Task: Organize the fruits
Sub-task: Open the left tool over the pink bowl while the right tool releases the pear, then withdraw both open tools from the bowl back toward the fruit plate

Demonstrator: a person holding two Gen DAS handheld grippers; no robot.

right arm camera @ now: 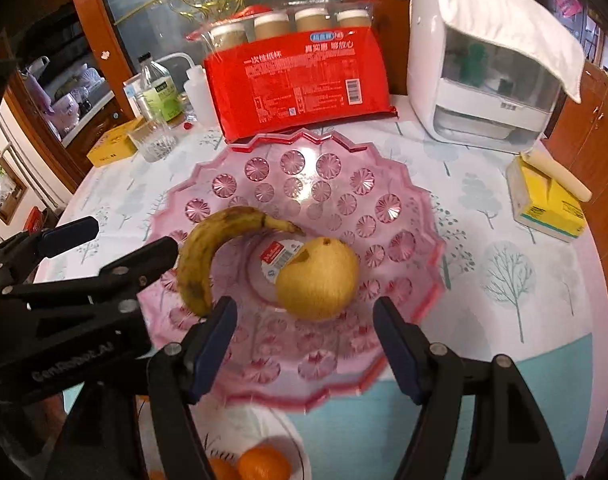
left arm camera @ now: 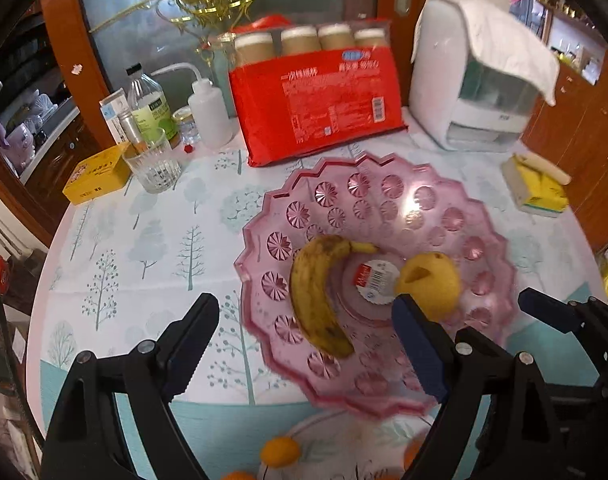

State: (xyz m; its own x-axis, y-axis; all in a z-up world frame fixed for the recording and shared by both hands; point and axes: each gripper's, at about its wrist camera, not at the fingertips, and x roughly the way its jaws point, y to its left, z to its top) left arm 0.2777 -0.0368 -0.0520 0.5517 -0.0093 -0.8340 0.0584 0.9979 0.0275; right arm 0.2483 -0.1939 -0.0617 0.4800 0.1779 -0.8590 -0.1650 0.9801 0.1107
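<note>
both grippers open above the pink dish

the left gripper (left arm camera: 304, 336) stands wide apart with nothing between its fingers; it hangs over the near left rim of the pink fruit dish (left arm camera: 384, 196), clear of the banana (left arm camera: 316, 292) lying in the dish's middle. the right gripper (right arm camera: 304, 340) is also spread, gripping nothing, its fingers over the dish's near rim, either side of the pear (right arm camera: 320, 280) without touching it. in the right wrist view the left gripper shows beside the dish's left edge, jaws parted. banana and pear lie side by side at the centre of the dish, around a round sticker (right arm camera: 277, 258). oranges (right arm camera: 259, 466) sit on a white plate (right arm camera: 239, 420) at the table's near edge.
</note>
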